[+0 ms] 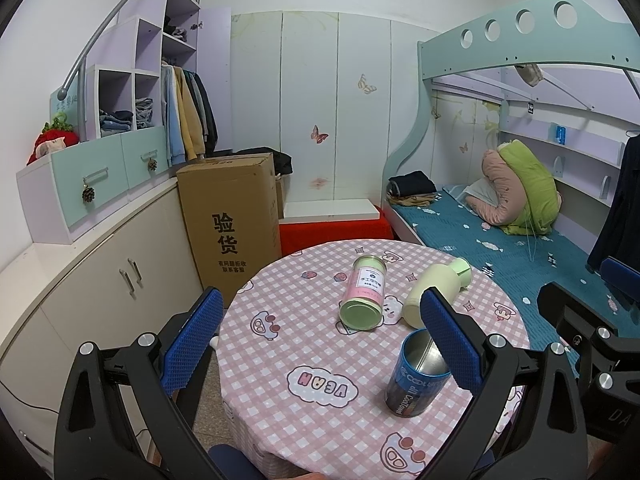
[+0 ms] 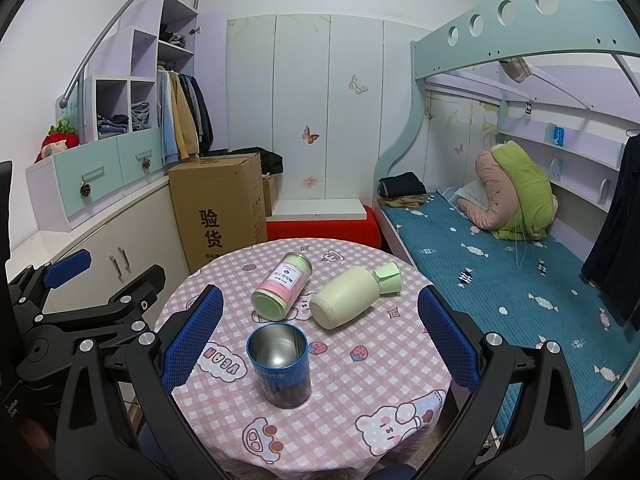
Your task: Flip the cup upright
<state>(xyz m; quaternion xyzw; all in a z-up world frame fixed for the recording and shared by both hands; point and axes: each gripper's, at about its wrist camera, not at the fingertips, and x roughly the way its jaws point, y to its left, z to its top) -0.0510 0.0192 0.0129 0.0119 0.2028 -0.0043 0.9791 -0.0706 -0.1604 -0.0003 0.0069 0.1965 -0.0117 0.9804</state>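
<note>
Three containers sit on my round worktop [image 2: 360, 392] with its pink checked cloth. The blue cup [image 2: 280, 365] stands upright with its open mouth up, lower centre of the right wrist frame; its band carries white letters, and from the left wrist view I read "COOL" and "CoolTowel" on its side [image 1: 414, 378]. Behind it, a pink-and-green canister [image 2: 281, 287] lies on its side, its white label printed in characters too small for me to read. Just to its right a pale yellow-green bottle [image 2: 352, 297] lies tipped over, cap toward the bed [image 2: 500, 280].

On the cloth I can read "VEAN", upside down, inside a white cloud. At centre left stands a cardboard box [image 2: 218, 208] printed with "验货" in large black characters.

My right tool [image 2: 320, 334] is spread wide and holds nothing, with the cup standing between its blue pads [image 2: 196, 336], touching neither. My left tool [image 1: 322, 334] is likewise spread and empty; its right-hand pad overlaps the cup's rim in that frame.
</note>
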